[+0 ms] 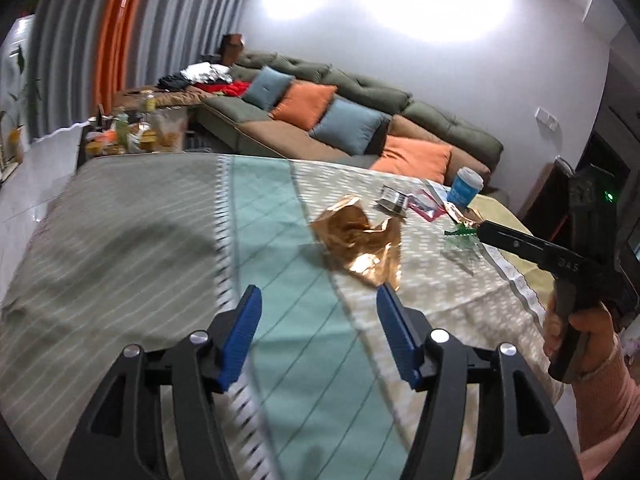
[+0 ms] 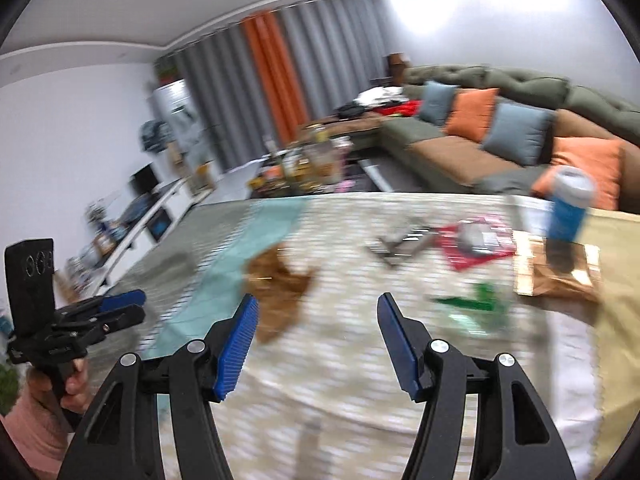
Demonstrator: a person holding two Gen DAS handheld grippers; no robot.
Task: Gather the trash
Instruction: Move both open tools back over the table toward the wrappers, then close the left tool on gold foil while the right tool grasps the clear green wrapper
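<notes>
- While both claws hover empty over the patterned cloth on the bench, I read this as the approach step of the trash collection, with nothing yet picked up.
- Left claw: its blue pads stand apart with only cloth between them. The crumpled copper foil wrapper lies just ahead and slightly to its right, its longer side running roughly away from me toward the sofa.
- Further right on the bench lie a small dark packet, a red wrapper, a green scrap and a flat copper bag with a blue cup standing on it.
- Right claw: pads also apart, holding nothing. From its own blurred view the foil wrapper sits ahead and to the left, the green scrap ahead and to the right.
- My judgement: the left claw is the nearer to the foil wrapper and faces it almost squarely, so that piece is its natural target; the right claw is better placed for the green scrap and the pieces beyond.
- The risk I see is thin foil sliding on the cloth rather than lifting.
</notes>
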